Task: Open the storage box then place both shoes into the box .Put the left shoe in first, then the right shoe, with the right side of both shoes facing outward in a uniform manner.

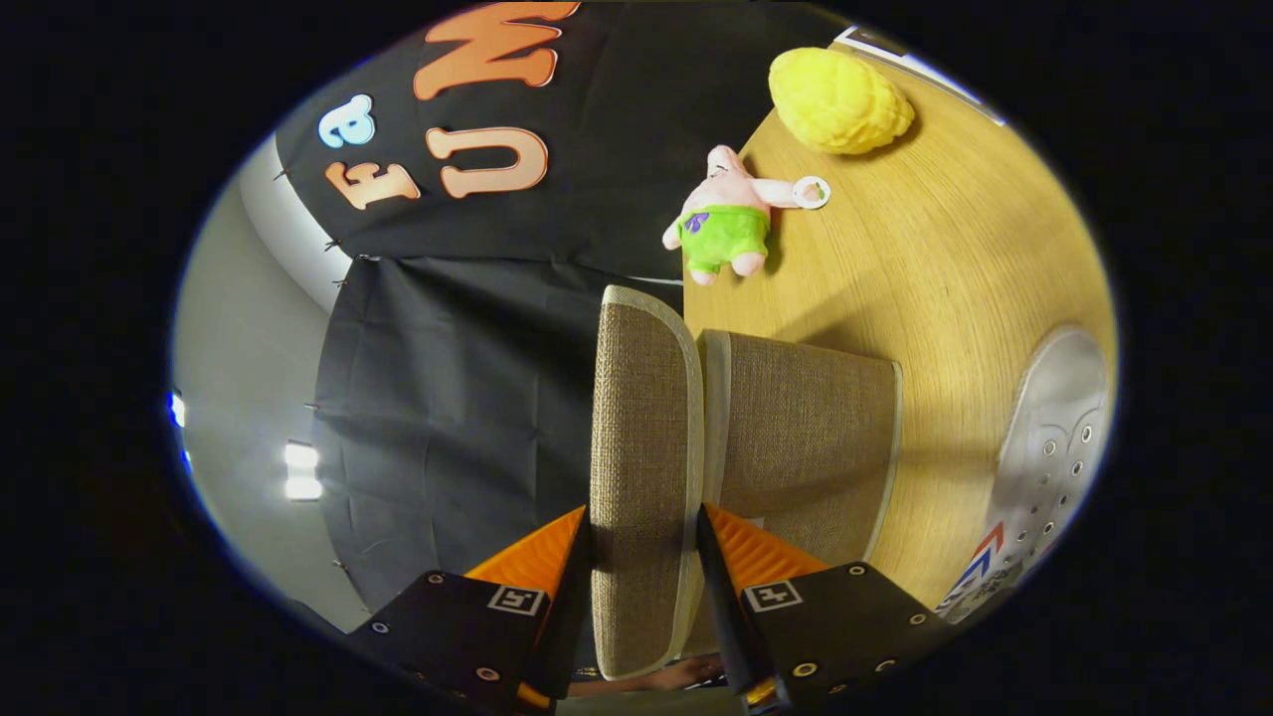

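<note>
The storage box (pixel 811 428) is covered in beige woven fabric and stands on the wooden table (pixel 955 278). Its lid (pixel 641 428), of the same fabric with a pale trim, is swung up away from the box body and runs straight ahead between my fingers. My gripper (pixel 644 567) is shut on the lid's near edge, one finger on each face. A white lace-up shoe (pixel 1054 438) with metal eyelets and a red and blue mark lies on the table beyond the box, on the side away from the lid. The inside of the box is hidden.
A pink star-shaped plush toy (pixel 731 214) in green shorts lies on the table past the box, with a white ring beside it. A yellow knobbly plush (pixel 840 99) sits farther on. The table edge runs just behind the lid, with the booth's black cloth wall beyond.
</note>
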The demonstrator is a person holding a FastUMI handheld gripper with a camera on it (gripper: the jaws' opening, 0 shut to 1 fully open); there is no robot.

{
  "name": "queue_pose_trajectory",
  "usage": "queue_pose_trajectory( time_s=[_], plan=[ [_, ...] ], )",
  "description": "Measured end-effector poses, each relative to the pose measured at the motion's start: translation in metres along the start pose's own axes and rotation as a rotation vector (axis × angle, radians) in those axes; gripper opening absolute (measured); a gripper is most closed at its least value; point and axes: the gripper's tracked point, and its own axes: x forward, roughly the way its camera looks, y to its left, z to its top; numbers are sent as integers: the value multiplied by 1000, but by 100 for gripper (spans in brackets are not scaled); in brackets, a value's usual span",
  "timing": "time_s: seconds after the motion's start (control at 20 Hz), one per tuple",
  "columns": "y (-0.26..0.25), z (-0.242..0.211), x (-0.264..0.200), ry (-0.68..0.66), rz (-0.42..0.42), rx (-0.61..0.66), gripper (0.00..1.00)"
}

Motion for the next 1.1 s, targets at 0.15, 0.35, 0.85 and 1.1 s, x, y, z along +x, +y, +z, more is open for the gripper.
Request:
queue_pose_trajectory(
  time_s=[0.15,0.35,0.85,1.1],
  plan=[
    [24,3,-9,-26,58,24,58],
    [55,5,-1,-39,90,5,58],
    [145,3,72,-18,154,-135,72],
    [179,-6,116,15,171,-157,72]
  ],
)
